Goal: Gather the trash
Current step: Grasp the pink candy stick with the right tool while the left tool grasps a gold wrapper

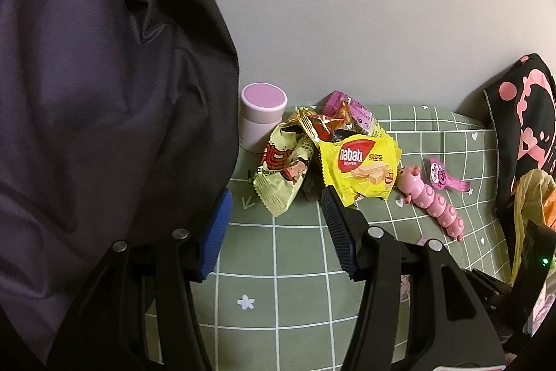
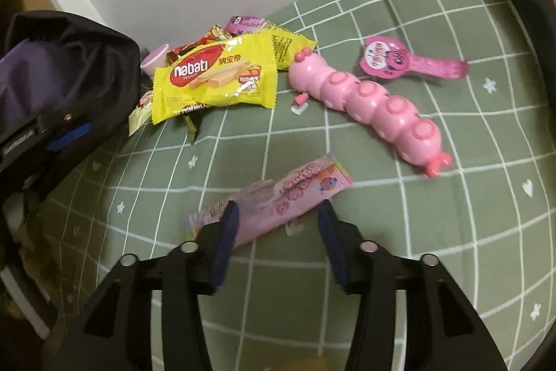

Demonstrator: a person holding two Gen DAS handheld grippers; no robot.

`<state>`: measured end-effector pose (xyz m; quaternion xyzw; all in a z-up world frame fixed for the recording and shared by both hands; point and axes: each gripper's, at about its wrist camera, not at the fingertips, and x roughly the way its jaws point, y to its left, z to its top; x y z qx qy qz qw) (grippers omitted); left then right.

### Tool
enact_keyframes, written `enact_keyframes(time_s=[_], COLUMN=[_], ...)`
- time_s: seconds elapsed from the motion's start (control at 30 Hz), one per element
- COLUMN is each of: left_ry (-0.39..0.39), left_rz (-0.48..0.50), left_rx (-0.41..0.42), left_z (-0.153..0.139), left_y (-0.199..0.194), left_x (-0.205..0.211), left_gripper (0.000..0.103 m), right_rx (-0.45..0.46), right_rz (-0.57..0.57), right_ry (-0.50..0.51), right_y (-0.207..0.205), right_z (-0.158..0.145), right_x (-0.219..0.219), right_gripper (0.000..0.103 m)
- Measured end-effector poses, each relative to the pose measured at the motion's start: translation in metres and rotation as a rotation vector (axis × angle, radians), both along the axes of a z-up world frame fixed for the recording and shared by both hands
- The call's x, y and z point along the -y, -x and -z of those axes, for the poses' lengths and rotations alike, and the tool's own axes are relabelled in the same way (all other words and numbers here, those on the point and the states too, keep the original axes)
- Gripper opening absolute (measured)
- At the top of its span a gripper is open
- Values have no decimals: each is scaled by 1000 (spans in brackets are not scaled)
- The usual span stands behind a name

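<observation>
The right gripper [image 2: 276,225] is standing over a pink wrapper [image 2: 278,197] in the lower middle of the right wrist view. Its jaws are standing wide, one on each side of the wrapper, and the pads are not pressing it, so it is holding nothing. The wrapper is lying flat and slanted on the green sheet [image 2: 451,232], apart from the other trash.

The left gripper [image 1: 276,221] is resting partly open in the lower middle of its view, with only sheet between the jaws. A dark bag [image 1: 104,93] is filling the left side of that frame; whether one finger is catching its edge I cannot tell.

More trash is waiting in a pile at the upper left of the right view: a yellow wafer pack [image 2: 215,75] lying on top of other wrappers. The pink toy [image 2: 368,99] and the pink tag [image 2: 392,61] are lying to the right; I am judging the toy is not trash.

To do this step well, I think the right gripper should be going lower until the pads are touching the sheet, then closing across the narrow width of the wrapper. The film is thin and slippery, so closing too high is risking that it is slipping out
</observation>
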<state>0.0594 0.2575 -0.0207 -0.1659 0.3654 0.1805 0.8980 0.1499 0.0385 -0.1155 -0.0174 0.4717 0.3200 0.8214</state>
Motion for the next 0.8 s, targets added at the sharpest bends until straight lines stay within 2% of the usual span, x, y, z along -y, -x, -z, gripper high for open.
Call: enact_keyframes(time_s=[0.23, 0.3, 0.33, 0.43, 0.47, 0.63, 0.73, 0.8], left_ry=[27, 30, 35, 54, 61, 104, 99, 123], left_rz=[-16, -12, -8, 4, 11, 48, 47, 40], left_rx=[-4, -13, -18, -18, -16, -1, -23, -52], left_z=[3, 5, 6, 8, 8, 7, 13, 23], left_y=[5, 3, 1, -10, -14, -42, -59, -70], left_x=[-7, -7, -8, -8, -8, -14, -22, -29], left_gripper=[51, 51, 51, 51, 51, 51, 51, 52], right_rx=[133, 145, 148, 140, 137, 121, 133, 134], right_rz=[-92, -131, -138, -145, -142, -93, -31, 16], right_ry=[125, 136, 142, 144, 145, 121, 94, 73], right_y=[-7, -7, -7, -12, -13, -21, -25, -28], right_z=[1, 1, 0, -2, -3, -16, -29, -36], right_x=[-42, -44, -42, -26, -20, 25, 53, 73], right_gripper=[47, 37, 27, 12, 10, 8, 8, 8])
